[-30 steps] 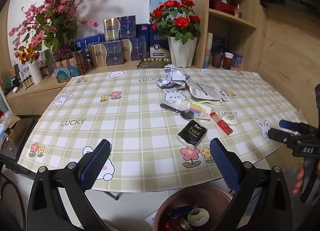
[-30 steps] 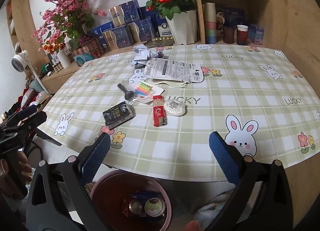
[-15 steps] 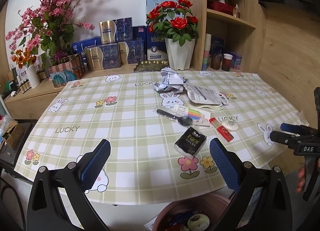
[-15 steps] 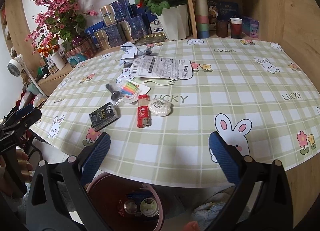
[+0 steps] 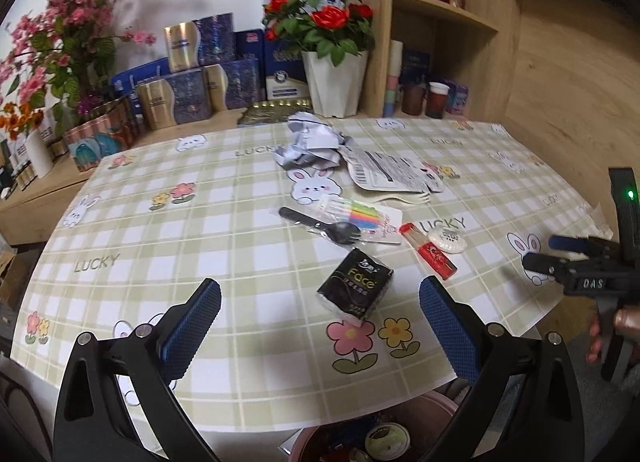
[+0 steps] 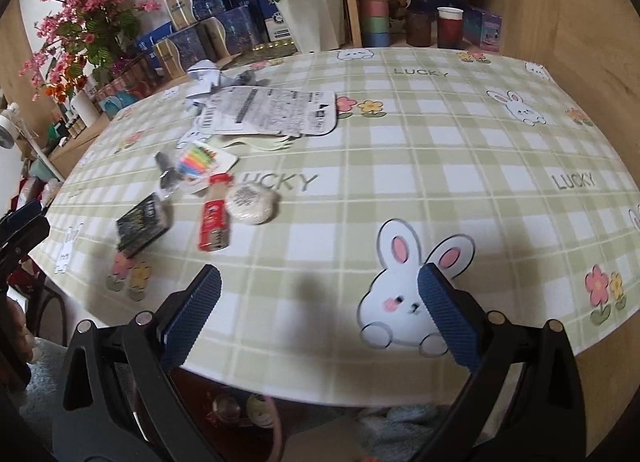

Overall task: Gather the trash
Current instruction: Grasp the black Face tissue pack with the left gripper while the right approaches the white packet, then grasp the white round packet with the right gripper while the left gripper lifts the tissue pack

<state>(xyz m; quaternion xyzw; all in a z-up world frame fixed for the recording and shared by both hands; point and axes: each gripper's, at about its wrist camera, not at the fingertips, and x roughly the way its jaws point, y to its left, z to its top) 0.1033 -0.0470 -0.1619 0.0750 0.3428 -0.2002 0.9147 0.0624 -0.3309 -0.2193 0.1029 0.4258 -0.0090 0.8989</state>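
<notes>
Trash lies on the checked tablecloth: a black tissue pack [image 5: 355, 289] [image 6: 142, 223], a red tube [image 5: 429, 250] [image 6: 216, 212], a round white puck [image 5: 446, 241] [image 6: 251, 204], a wrapped black spoon [image 5: 320, 224], a coloured-candle pack [image 5: 362, 216] [image 6: 197, 160], a flat printed wrapper [image 5: 390, 173] [image 6: 272, 112] and crumpled paper [image 5: 310, 142]. My left gripper [image 5: 320, 326] is open, just short of the tissue pack. My right gripper [image 6: 318, 322] is open over the table's near edge. The brown bin [image 5: 376, 438] sits under that edge with trash inside.
Boxes [image 5: 200, 74], a white pot of red roses [image 5: 332, 78], pink blossoms [image 5: 60, 34] and cups [image 6: 374, 2] line the counter behind the table. A wooden shelf wall [image 5: 560, 62] closes the right side. A hand [image 5: 624, 322] holds the right gripper's handle.
Both grippers have moved forward over the table toward the trash; the bin has slid almost out of view beneath them. Both stay open.
</notes>
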